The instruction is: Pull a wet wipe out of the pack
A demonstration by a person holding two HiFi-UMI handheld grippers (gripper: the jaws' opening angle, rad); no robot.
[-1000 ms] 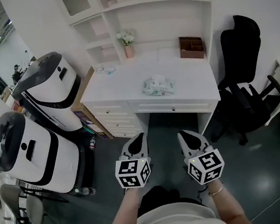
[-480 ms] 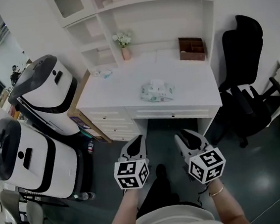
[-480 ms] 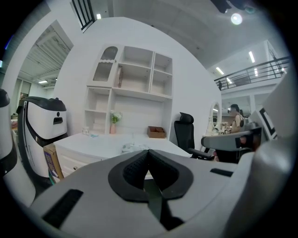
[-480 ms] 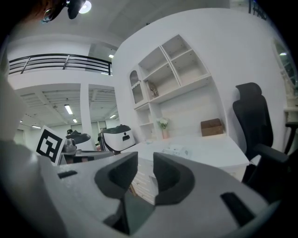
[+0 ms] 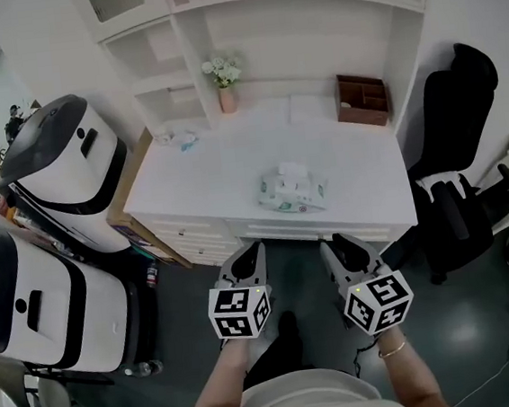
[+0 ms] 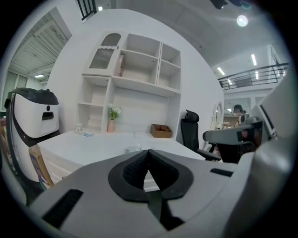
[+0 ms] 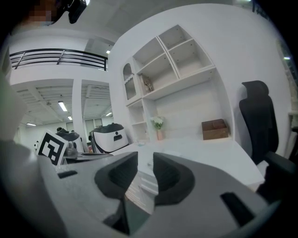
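White desk (image 5: 188, 173) is set under wall shelves (image 5: 244, 14). Nearest, short of its edge: left gripper (image 5: 249, 255), jaws met at the tips; right gripper (image 5: 341, 248), jaws parted, empty. Wet wipe pack (image 5: 293, 189) is laid mid-desk, white sheet raised on top. Wooden box (image 5: 361, 98) is placed behind.

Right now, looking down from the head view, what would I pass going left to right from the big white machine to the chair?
white machine → flower vase → wet wipe pack → brown wooden box → black office chair

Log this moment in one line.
left gripper shut, empty | right gripper open, empty | wet wipe pack on desk, untouched | both short of desk
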